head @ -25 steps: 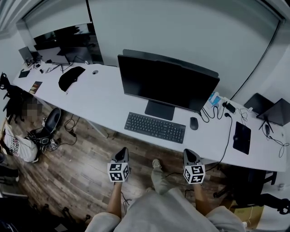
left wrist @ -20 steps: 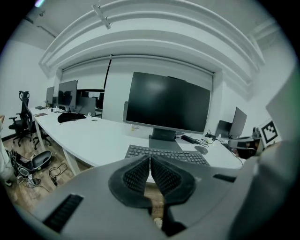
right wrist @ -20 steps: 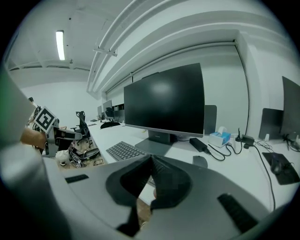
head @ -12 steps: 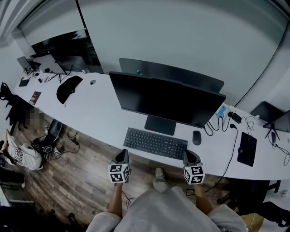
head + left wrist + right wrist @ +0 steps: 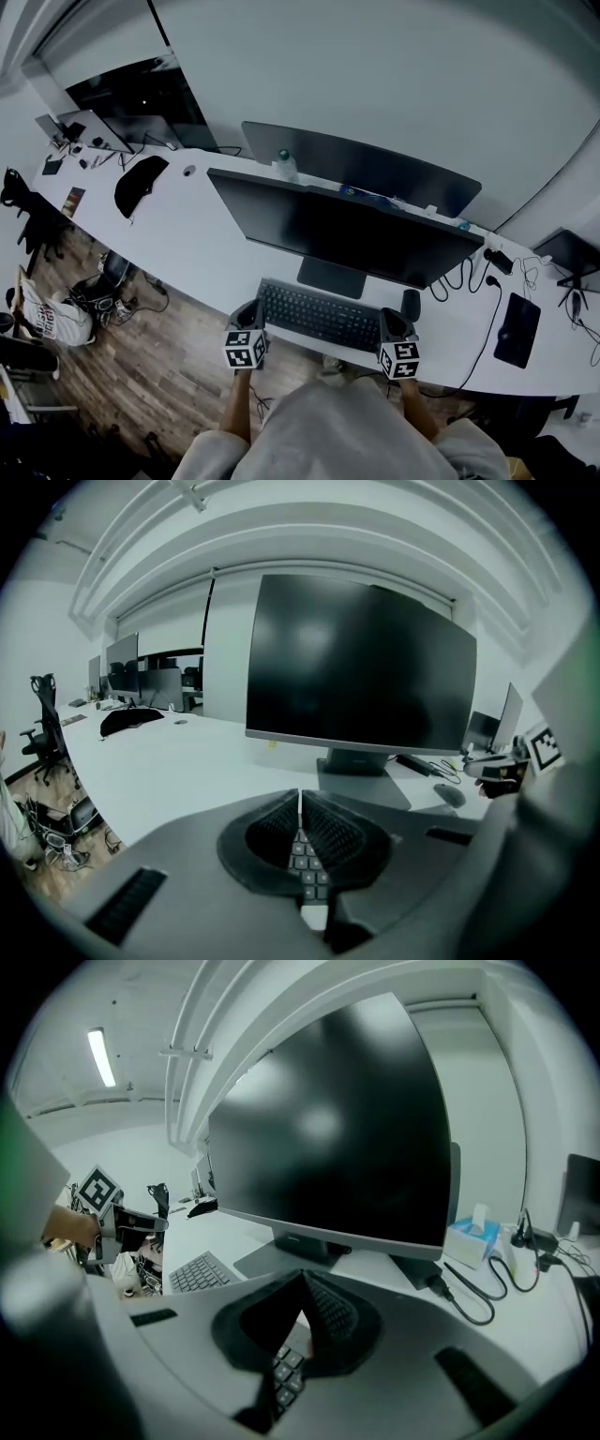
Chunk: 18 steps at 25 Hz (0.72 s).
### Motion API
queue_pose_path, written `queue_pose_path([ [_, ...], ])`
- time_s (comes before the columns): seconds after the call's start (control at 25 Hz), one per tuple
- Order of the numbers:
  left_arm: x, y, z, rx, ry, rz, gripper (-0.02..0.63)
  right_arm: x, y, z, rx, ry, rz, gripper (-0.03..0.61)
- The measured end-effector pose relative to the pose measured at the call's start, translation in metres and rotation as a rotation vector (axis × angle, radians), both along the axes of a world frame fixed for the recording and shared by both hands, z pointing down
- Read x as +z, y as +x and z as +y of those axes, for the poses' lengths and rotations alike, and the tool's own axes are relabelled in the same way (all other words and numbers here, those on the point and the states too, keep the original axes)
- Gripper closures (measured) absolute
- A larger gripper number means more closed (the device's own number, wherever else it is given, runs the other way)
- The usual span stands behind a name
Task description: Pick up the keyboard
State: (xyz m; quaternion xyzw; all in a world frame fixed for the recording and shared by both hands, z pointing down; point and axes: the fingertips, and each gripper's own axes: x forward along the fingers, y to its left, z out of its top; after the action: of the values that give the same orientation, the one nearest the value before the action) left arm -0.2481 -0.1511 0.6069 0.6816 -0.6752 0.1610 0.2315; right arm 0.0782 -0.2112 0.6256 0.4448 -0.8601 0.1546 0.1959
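A black keyboard (image 5: 319, 317) lies on the white desk (image 5: 202, 234), just in front of the monitor's stand. My left gripper (image 5: 249, 309) is shut and empty, its tips over the keyboard's left end; in the left gripper view, keys (image 5: 307, 869) show below the closed jaws (image 5: 300, 797). My right gripper (image 5: 393, 316) is shut too, hovering over the keyboard's right end. The right gripper view shows keys (image 5: 284, 1372) under its closed jaws (image 5: 302, 1277), more of the keyboard (image 5: 200, 1272) off to the left, and the left gripper (image 5: 105, 1215) beyond. Neither gripper holds anything.
A large dark monitor (image 5: 347, 230) stands right behind the keyboard, with a second screen (image 5: 375, 169) behind it. A mouse (image 5: 411, 304) lies right of the keyboard. Cables (image 5: 478, 1288) and a tissue box (image 5: 474, 1232) sit at the right. A black cloth (image 5: 139, 180) lies far left.
Both grippers moved forward from over the floor to the desk's front edge and now hang over the keyboard's two ends. Their jaws stayed shut.
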Motion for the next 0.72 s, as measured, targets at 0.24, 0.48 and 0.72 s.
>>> queue_pose_path([
  [0.24,0.008,-0.008,-0.028,-0.017,-0.020,0.004,0.601,0.012,-0.001,-0.024,-0.002,-0.022,-0.004,0.580],
  [0.48,0.024,-0.013,-0.032,0.009,-0.061,-0.013,0.601,0.023,-0.002,-0.023,0.014,-0.048,0.008,0.580],
  [0.72,0.041,-0.017,-0.025,0.048,-0.098,-0.002,0.601,0.035,-0.001,-0.010,0.048,-0.071,0.030,0.580],
])
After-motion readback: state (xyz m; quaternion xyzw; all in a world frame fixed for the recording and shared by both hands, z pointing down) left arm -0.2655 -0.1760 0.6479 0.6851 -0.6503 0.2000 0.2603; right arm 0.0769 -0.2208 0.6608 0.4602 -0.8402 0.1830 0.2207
